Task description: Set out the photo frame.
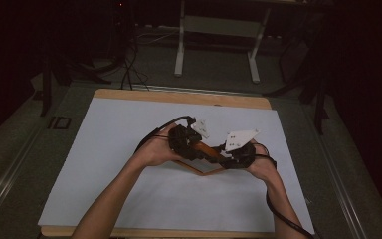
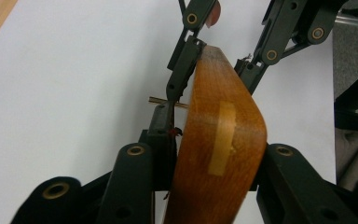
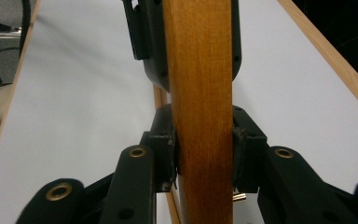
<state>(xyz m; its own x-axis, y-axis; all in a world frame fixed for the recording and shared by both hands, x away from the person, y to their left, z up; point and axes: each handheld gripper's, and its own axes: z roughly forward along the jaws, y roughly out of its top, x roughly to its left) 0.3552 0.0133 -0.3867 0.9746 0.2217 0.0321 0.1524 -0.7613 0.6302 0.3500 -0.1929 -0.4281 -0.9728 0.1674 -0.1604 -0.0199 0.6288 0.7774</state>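
The wooden boomerang (image 1: 206, 160), an orange-brown bent piece w/ a varnished sheen, is held just above the white sheet (image 1: 129, 134) near the table's middle, its elbow pointing toward the person. In the left gripper view the bend (image 2: 223, 130) carries a pale yellowish strip (image 2: 223, 138), maybe tape or a label; the grain runs lengthwise along each limb. In the right gripper view one limb (image 3: 200, 93) rises straight up the frame as a flat, even board w/ clean edges.

Left gripper (image 1: 185, 142) sits on one limb, right gripper (image 1: 239, 153) on the other, tips close together. Left: jaws flank the wood at the bend, but whether the pads press or stand just clear can't be told from the pic. Right: both pads look tight against the limb's sides, so it is clamped on the piece. No earlier pic to compare.

Judged step: a two-handed hold of the boomerang in mid-air, prob. a handover or regrip between hands, w/ the right doing the carrying. Next move likely calls for one gripper to keep a firm clamp while the other lets go or resets; the wood is smooth and glossy, so it could slip or pivot if both ease off at once. The bare wooden table edge (image 1: 179, 95) shows beyond the sheet.
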